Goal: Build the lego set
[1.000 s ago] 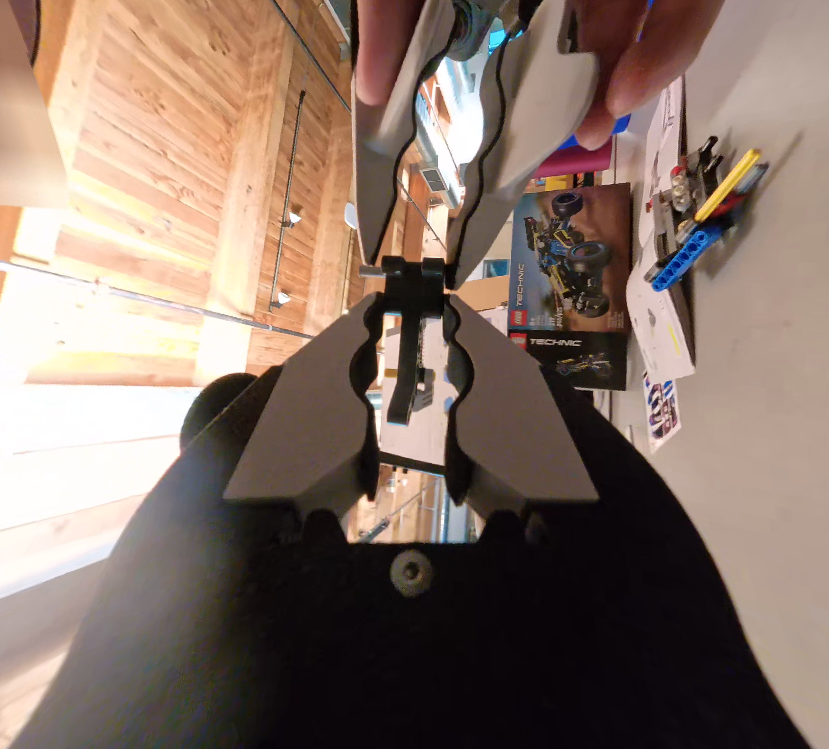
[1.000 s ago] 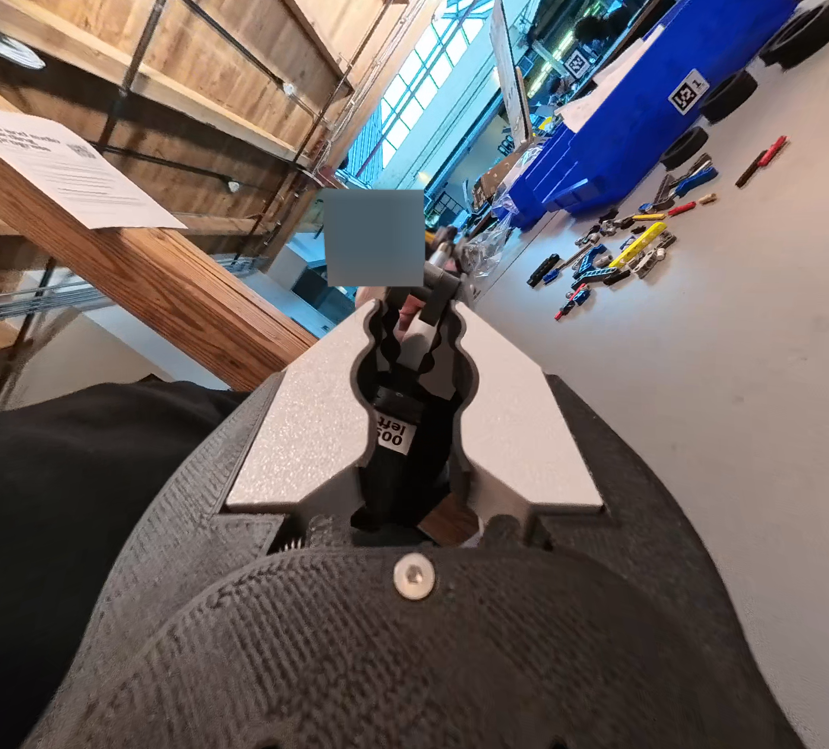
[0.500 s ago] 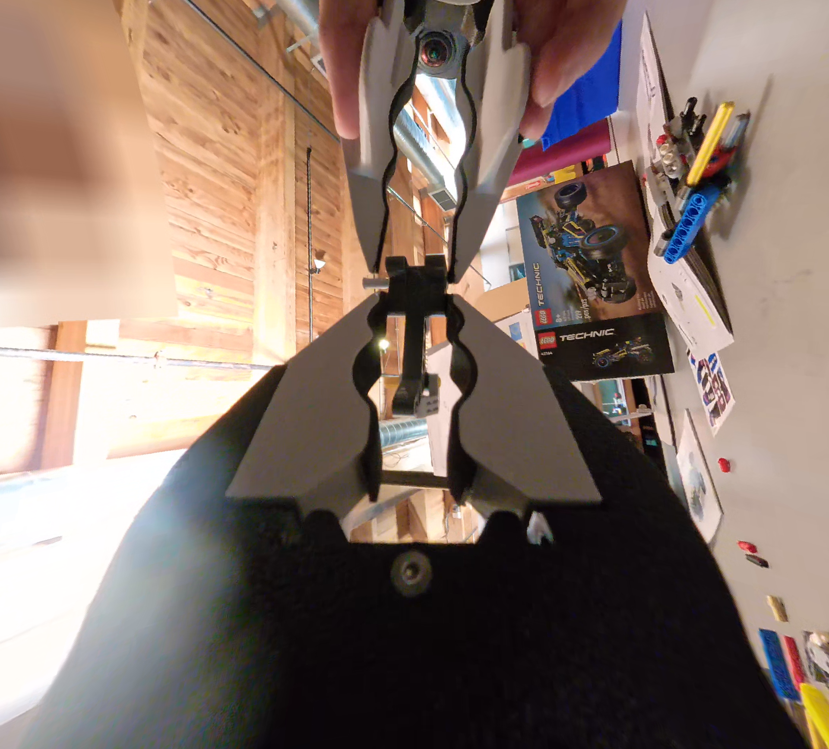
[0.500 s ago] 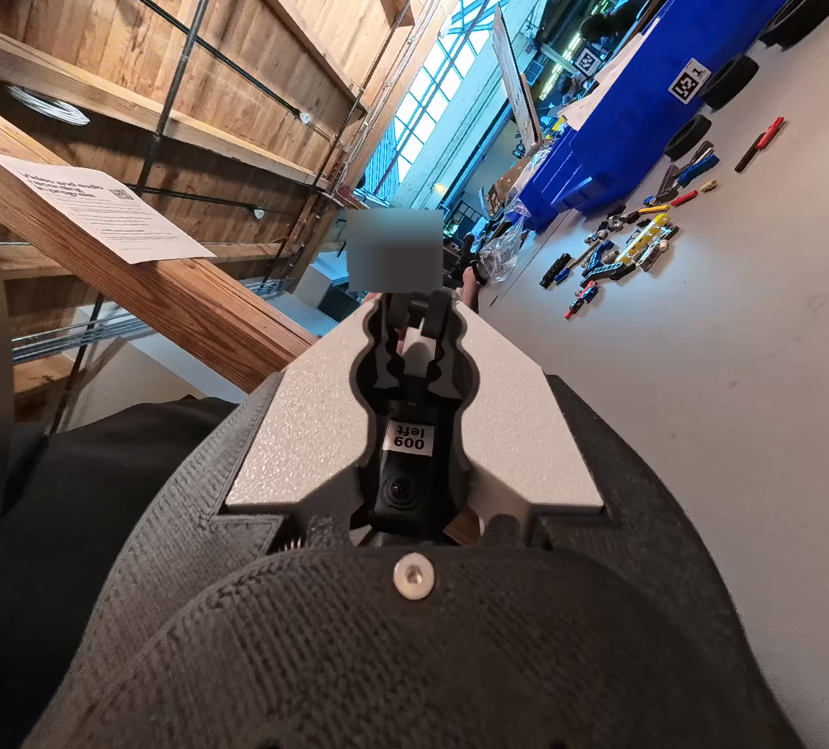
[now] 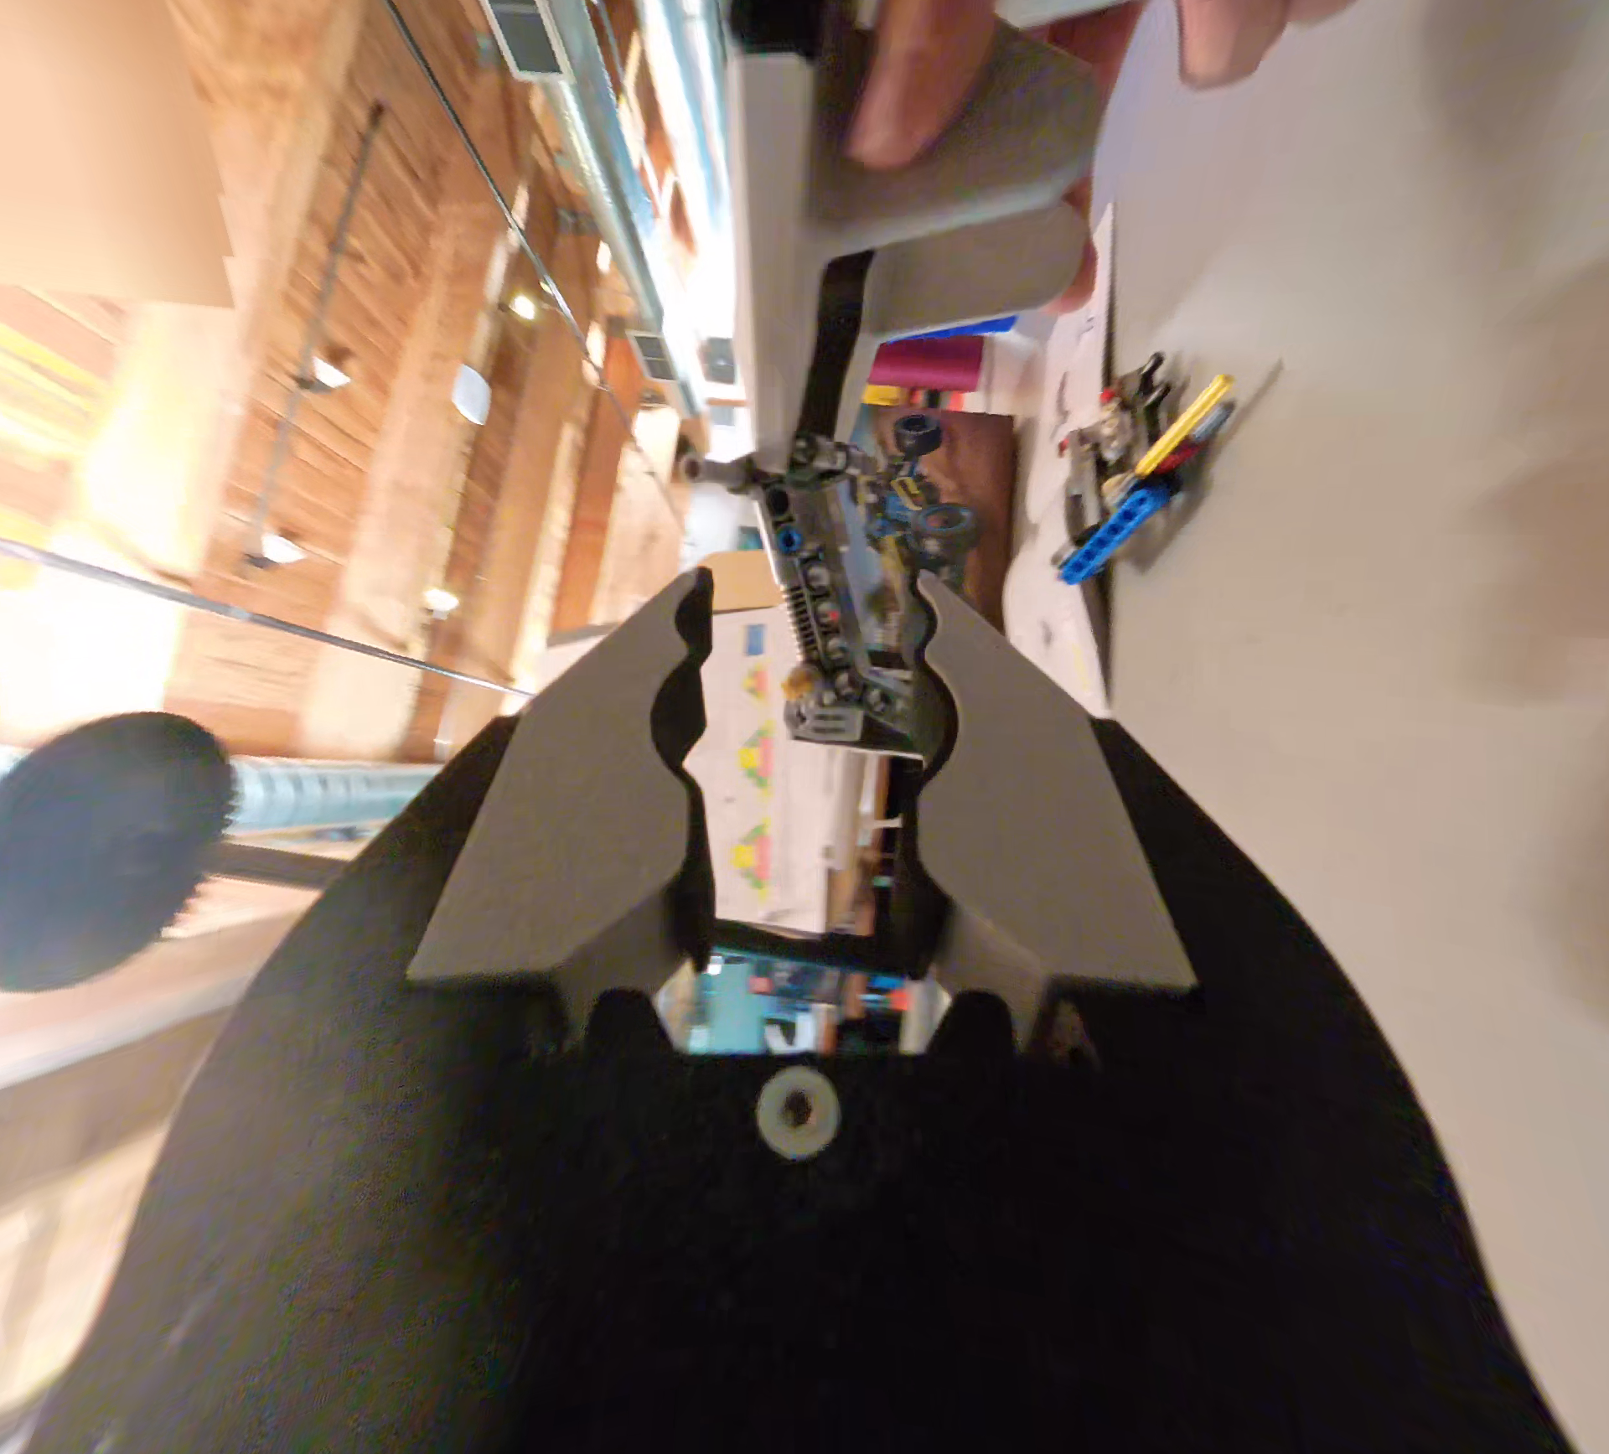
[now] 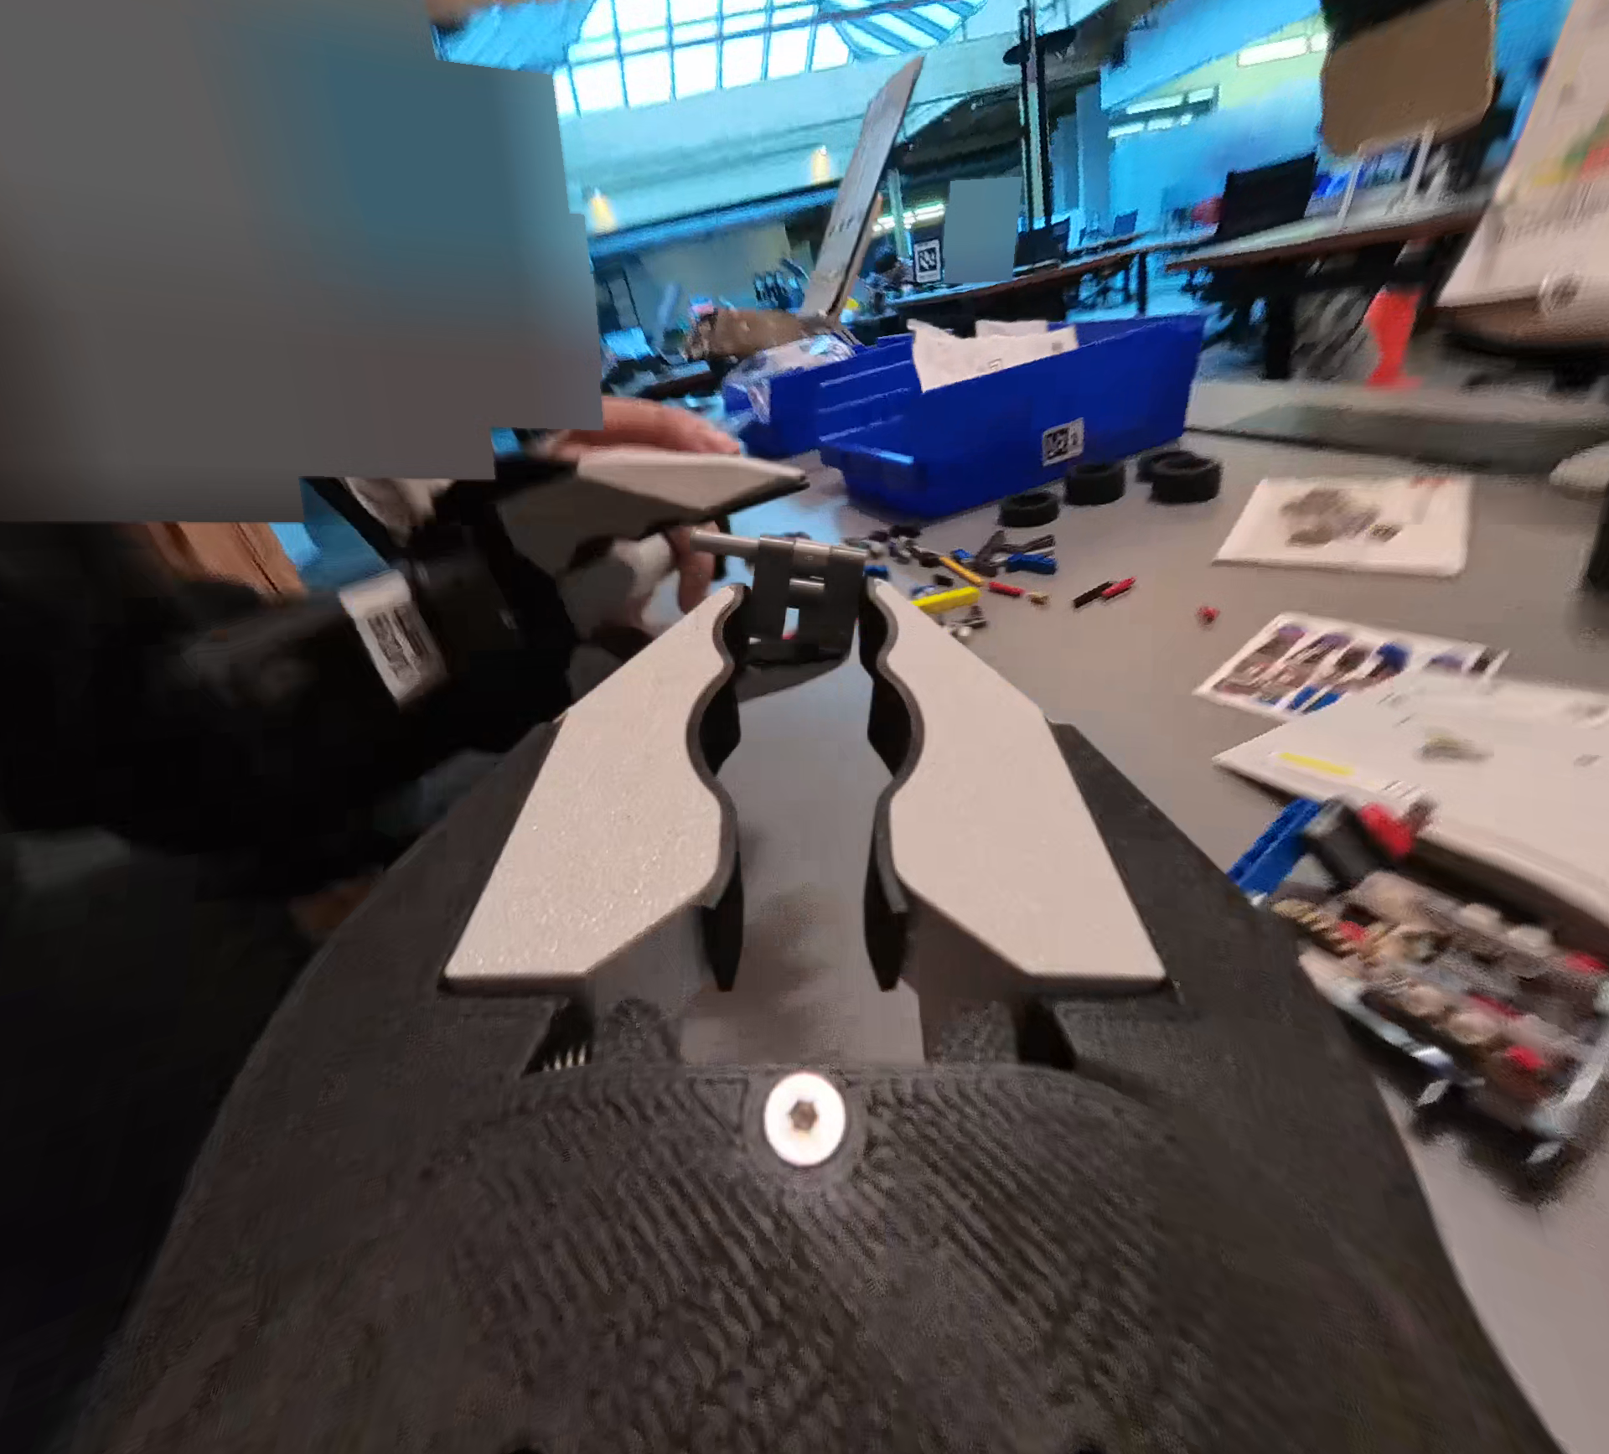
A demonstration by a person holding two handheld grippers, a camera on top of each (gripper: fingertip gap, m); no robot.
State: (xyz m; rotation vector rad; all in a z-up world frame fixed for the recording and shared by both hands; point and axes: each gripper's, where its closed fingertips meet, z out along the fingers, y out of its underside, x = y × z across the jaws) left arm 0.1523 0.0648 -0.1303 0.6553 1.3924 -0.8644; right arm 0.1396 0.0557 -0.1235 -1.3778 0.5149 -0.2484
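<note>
The right gripper (image 6: 799, 604) pinches a small grey lego assembly (image 6: 797, 601) at its fingertips, above the table (image 6: 1132, 681). The left gripper (image 5: 814, 594) gapes wide, holding nothing, the assembly just beyond its fingertips. Loose lego pieces (image 6: 975, 576) lie farther off, before a blue bin (image 6: 1001, 428).

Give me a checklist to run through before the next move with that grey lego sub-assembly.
1. Right gripper shut on grey sub-assembly: ok, pinched at one end.
2. Left gripper open and empty: ok, jaws wide apart.
3. Sub-assembly clear of the left gripper's fingers: cannot tell; its far end sits close to one finger.
4. Partly built model in view: ok, lying by the booklet.
5. Loose pieces available: ok, scattered in front of the blue bin.
</note>
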